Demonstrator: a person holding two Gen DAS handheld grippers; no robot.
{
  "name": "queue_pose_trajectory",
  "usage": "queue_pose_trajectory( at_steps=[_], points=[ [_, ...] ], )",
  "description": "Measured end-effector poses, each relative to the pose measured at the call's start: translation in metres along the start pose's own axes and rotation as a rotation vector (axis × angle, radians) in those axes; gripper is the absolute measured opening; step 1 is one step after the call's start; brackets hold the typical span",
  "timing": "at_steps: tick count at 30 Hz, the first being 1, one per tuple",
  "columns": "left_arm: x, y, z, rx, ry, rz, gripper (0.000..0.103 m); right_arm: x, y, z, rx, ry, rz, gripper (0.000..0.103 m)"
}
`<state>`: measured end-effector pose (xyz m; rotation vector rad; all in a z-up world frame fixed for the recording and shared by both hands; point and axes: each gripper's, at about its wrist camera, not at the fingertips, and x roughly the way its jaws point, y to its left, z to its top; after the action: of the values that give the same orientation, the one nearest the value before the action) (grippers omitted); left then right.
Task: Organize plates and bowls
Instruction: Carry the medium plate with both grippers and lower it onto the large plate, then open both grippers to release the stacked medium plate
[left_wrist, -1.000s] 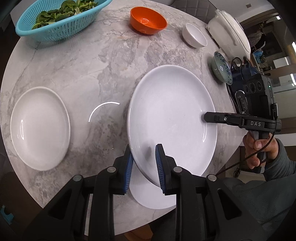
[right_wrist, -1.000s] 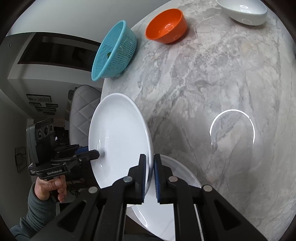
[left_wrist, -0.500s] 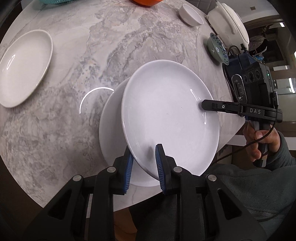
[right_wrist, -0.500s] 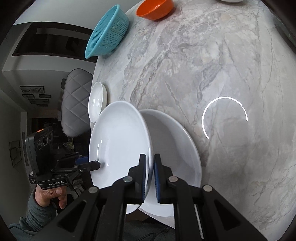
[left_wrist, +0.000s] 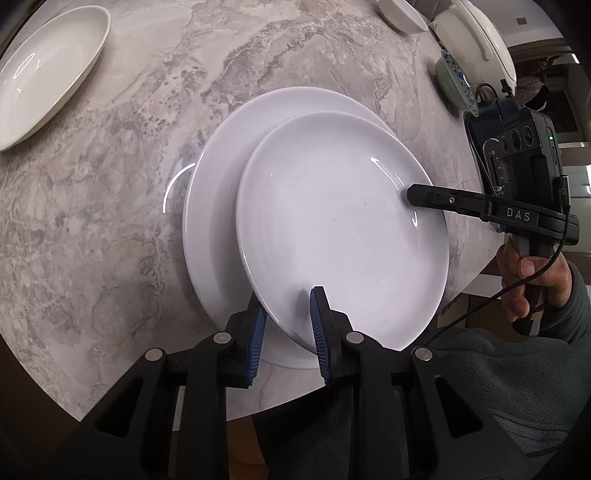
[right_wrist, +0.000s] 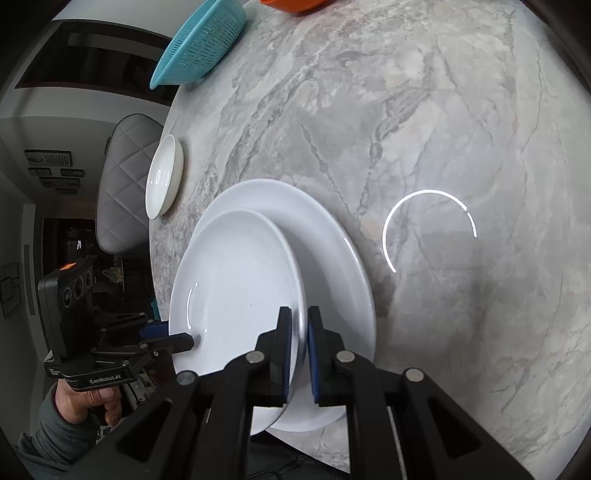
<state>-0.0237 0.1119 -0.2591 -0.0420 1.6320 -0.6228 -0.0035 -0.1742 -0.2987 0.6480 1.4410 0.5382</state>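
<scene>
Gripping the near rim of the smaller white plate (left_wrist: 343, 236), the left gripper (left_wrist: 286, 325) has its blue pads clamped on the edge, while the right gripper (right_wrist: 299, 347) pinches the opposite rim, fingers closed tight on it. The plate hangs tilted just above the larger white plate (left_wrist: 218, 206), off-centre toward the table's (left_wrist: 110, 206) near edge. Judging by that offset, both hands should slide it inward to centre it, level it, lower gently, then release together. Farther off sit an oval white dish (left_wrist: 44, 74), a patterned bowl (left_wrist: 452, 83) and a turquoise colander (right_wrist: 199, 44).
</scene>
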Motion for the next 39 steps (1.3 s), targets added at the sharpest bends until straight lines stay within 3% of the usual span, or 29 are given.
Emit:
queue_pose_trajectory(
  at_steps=[9,19,21,25,26,32,35,37,39],
  points=[
    [0.025,-0.006,-0.002,-0.015,0.014,0.005,0.022,0.009,-0.003,-0.003,-0.026,0.002,-0.030,0.011],
    [0.025,-0.002,0.000,-0.053,-0.018,0.002,0.025,0.016,-0.003,-0.007,-0.060,0.002,-0.038,0.010],
    [0.021,0.002,-0.001,-0.055,-0.031,-0.005,0.030,0.017,-0.002,-0.007,-0.073,0.004,-0.039,0.011],
    [0.012,0.001,-0.002,-0.059,-0.079,-0.033,0.061,0.016,-0.001,-0.008,-0.087,-0.001,-0.039,0.011],
    [0.009,0.001,-0.002,-0.057,-0.087,-0.031,0.064,0.016,-0.001,-0.008,-0.088,-0.002,-0.040,0.011],
    [0.004,0.001,-0.005,-0.062,-0.097,-0.030,0.066,0.017,0.001,-0.007,-0.087,-0.004,-0.034,0.013],
    [-0.003,0.000,-0.014,-0.071,-0.123,-0.028,0.075,0.015,0.001,-0.007,-0.087,-0.004,-0.029,0.019],
    [-0.014,0.004,-0.021,-0.090,-0.166,-0.041,0.075,0.011,0.002,-0.007,-0.079,-0.008,-0.023,0.032],
    [-0.032,0.011,-0.028,-0.125,-0.262,-0.084,0.076,0.003,0.002,-0.008,-0.068,-0.026,-0.009,0.046]
  ],
)
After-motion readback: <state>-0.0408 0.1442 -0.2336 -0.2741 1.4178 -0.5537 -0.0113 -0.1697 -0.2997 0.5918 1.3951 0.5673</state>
